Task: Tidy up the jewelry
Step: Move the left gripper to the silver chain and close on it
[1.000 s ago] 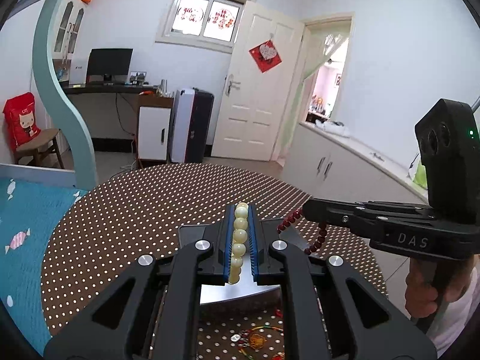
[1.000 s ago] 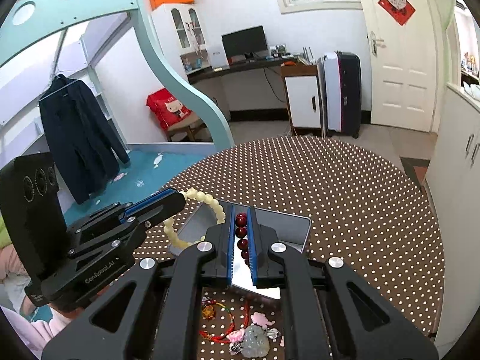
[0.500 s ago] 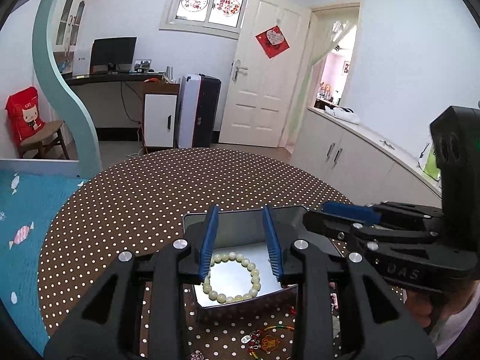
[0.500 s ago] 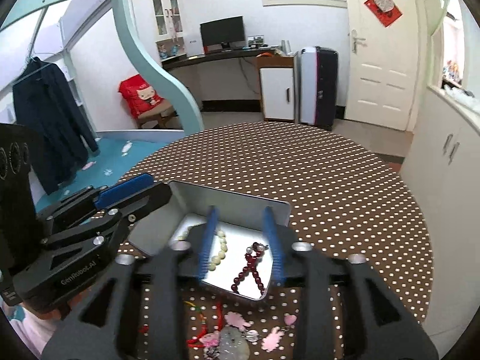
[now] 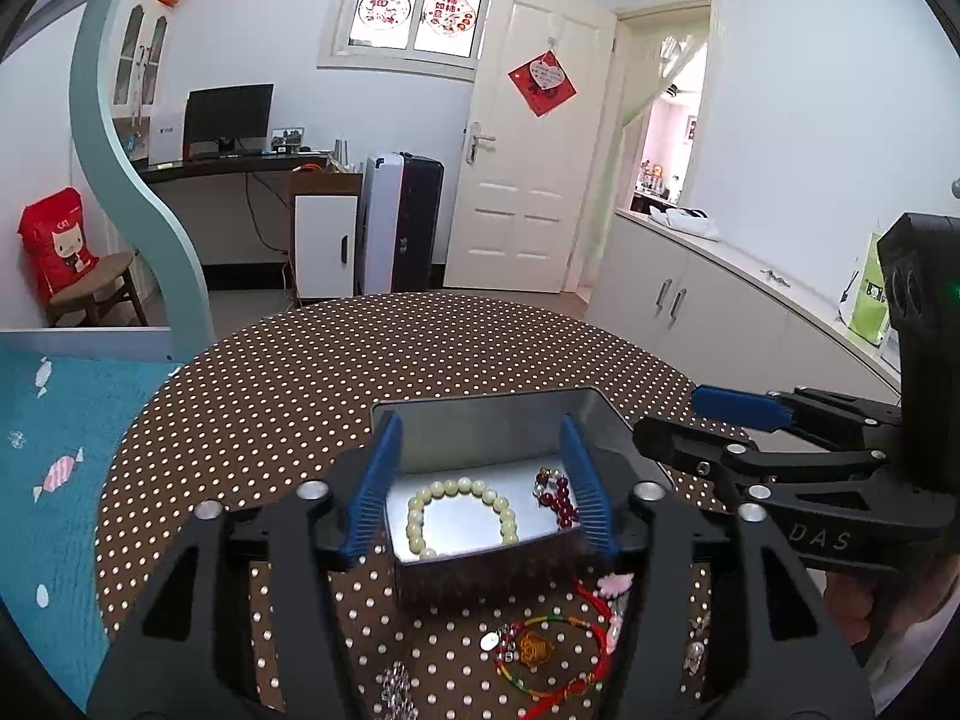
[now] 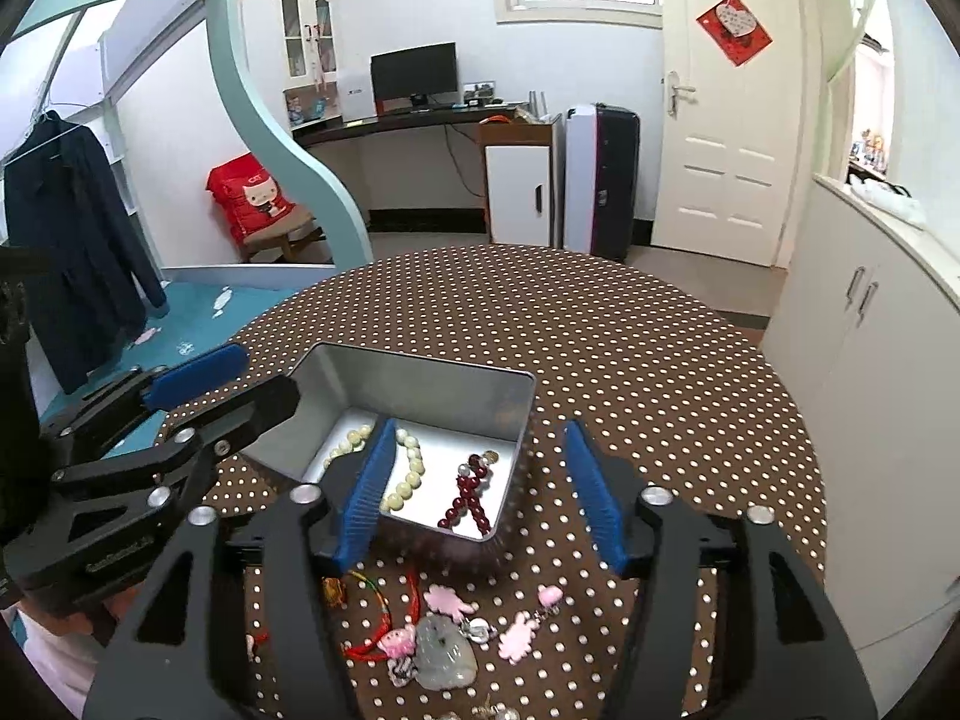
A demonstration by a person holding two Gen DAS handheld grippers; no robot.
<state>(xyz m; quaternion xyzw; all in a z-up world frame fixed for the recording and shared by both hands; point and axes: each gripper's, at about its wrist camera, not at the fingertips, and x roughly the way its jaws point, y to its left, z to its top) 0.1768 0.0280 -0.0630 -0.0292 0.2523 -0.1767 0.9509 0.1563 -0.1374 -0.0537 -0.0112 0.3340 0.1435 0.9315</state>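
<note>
An open silver tin box (image 5: 480,420) (image 6: 414,384) stands on the round polka-dot table. Inside it lie a cream bead bracelet (image 5: 462,516) (image 6: 405,480) and a dark red bead bracelet (image 5: 558,495) (image 6: 471,495). My left gripper (image 5: 477,489) is open and empty, above the near part of the box. My right gripper (image 6: 480,495) is open and empty, above the box's near right corner. Each gripper also shows in the other's view: the right one (image 5: 720,420), the left one (image 6: 222,378).
Loose jewelry lies on the table in front of the box: a multicoloured cord bracelet with a gold charm (image 5: 543,651), pink charms (image 6: 456,603), a pale green jade pendant (image 6: 441,654), red cord (image 6: 384,630). The table edge (image 6: 798,420) curves round to the right.
Both grippers opened and let the bracelets fall into the box. They have since opened wider and drawn back and up from the box.
</note>
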